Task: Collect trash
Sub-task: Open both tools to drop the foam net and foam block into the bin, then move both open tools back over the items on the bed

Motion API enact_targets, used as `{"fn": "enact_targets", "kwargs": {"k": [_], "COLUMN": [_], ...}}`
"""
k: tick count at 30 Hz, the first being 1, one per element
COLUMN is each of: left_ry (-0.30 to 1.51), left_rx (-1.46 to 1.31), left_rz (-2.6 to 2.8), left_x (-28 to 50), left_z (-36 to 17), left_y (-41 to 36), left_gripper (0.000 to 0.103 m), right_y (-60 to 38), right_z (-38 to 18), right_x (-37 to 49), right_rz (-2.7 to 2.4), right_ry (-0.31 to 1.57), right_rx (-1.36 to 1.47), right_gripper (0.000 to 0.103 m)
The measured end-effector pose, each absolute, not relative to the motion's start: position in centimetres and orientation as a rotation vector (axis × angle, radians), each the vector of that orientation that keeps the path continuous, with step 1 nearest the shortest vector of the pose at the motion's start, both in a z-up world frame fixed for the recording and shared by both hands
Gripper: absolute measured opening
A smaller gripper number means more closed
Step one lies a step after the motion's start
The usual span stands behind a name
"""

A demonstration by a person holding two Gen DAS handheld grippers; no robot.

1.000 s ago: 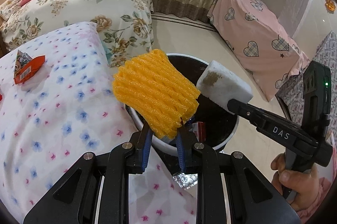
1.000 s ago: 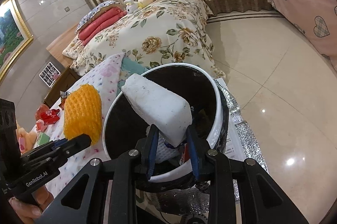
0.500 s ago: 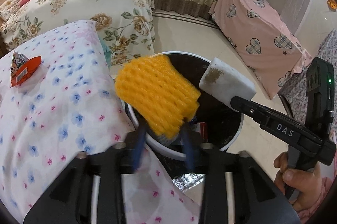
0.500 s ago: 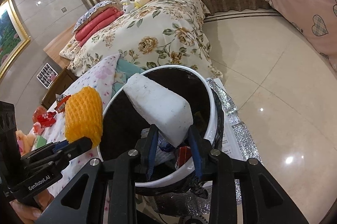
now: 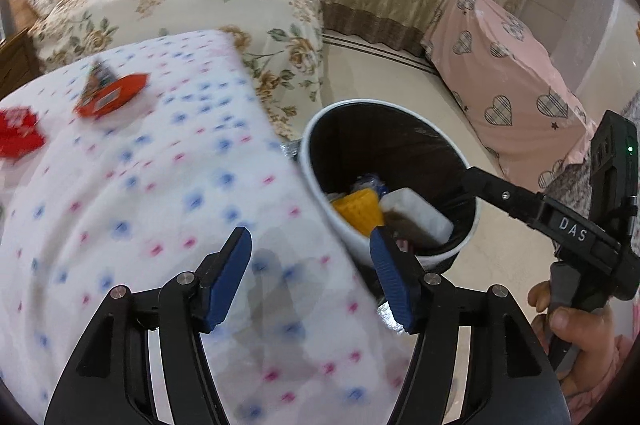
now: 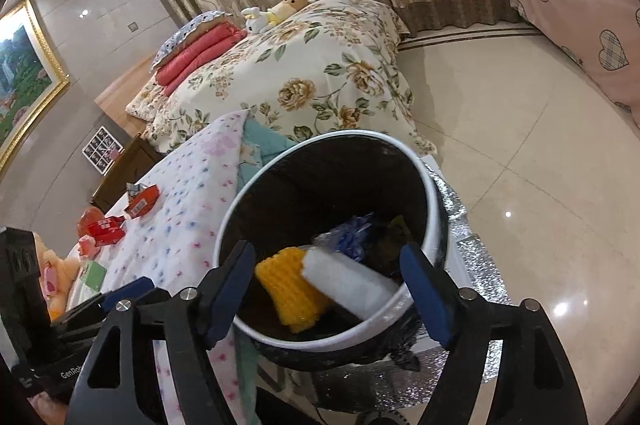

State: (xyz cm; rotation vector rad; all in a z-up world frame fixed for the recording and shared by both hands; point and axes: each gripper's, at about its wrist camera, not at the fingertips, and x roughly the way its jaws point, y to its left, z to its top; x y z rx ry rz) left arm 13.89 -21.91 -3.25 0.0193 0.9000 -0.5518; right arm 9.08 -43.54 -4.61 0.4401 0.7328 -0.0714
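A white trash bin (image 5: 310, 161) with a black liner stands on the floor beside the dotted bed cover; it also shows in the right wrist view (image 6: 434, 209). Inside it lie a yellow foam net (image 5: 356, 209) (image 6: 290, 289) and a white foam block (image 5: 416, 215) (image 6: 350, 283) among other trash. My left gripper (image 5: 310, 257) is open and empty above the bed edge, next to the bin. My right gripper (image 6: 330, 273) is open and empty over the bin's near rim. Orange (image 5: 114, 93) and red (image 5: 18, 133) wrappers lie on the dotted cover.
The dotted bed cover (image 5: 132, 201) fills the left. More red wrappers (image 6: 104, 225) and a plush toy (image 6: 54, 273) lie at its far end. A floral bed (image 6: 304, 81) stands behind, a pink heart-print covered piece (image 5: 508, 81) to the right. Silver foil (image 6: 472, 253) lies under the bin.
Both grippers opened. The yellow foam net and the white foam block dropped into the bin. The left gripper swung left over the bed cover.
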Motion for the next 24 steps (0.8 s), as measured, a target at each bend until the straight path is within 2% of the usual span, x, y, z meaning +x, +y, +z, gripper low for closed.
{"fn": "enact_targets", "kwargs": {"k": [24], "left_ry": [0.869], "left_rx": [-0.194], "left_rz": [-0.285], "left_x": [12.8], "left_z": [-3.4], "left_y": [-7.7], "left_gripper": [0.067], "right_y": [-32.6], "right_z": [-4.1], "right_x": [11.2], "right_rz": [0.133], "right_ry": [0.774], "right_rx": [0.362], "right_gripper": [0.085]}}
